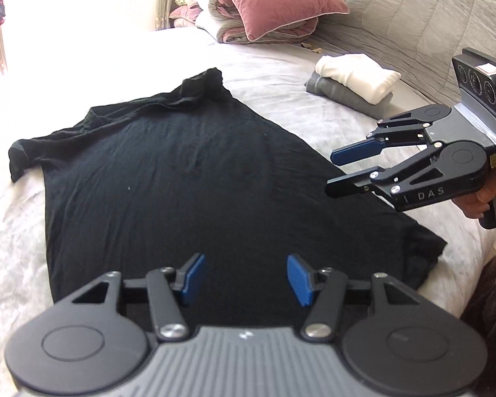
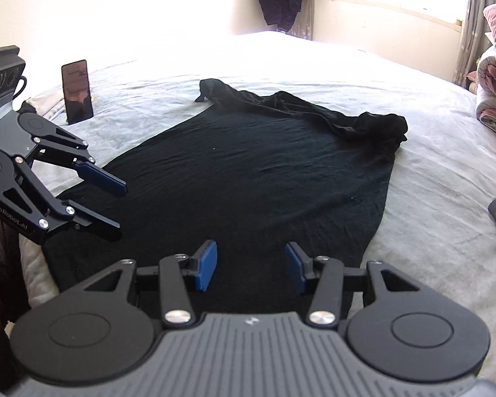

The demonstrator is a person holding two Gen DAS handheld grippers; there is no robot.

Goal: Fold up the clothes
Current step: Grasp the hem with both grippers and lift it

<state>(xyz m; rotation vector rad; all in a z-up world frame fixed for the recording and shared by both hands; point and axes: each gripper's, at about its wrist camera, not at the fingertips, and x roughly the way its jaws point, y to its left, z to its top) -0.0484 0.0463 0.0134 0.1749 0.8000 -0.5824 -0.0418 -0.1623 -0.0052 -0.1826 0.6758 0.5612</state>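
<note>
Pale, wrinkled bedsheet [image 1: 281, 76] lies under a flat black knit shirt [image 1: 188, 178]. Above its hem we hold the left gripper [image 1: 244, 276] and right gripper [image 2: 251, 264], blue pads spread, empty.

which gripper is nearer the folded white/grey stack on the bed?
Right. The right gripper hovers over the black shirt's edge on the stack's side, jaws open. The left gripper hangs above the shirt's near hem, farther from the stack, jaws also open.

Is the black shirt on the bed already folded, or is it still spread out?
Spread out. The black shirt lies flat on the bed; only its collar end is bunched.
</note>
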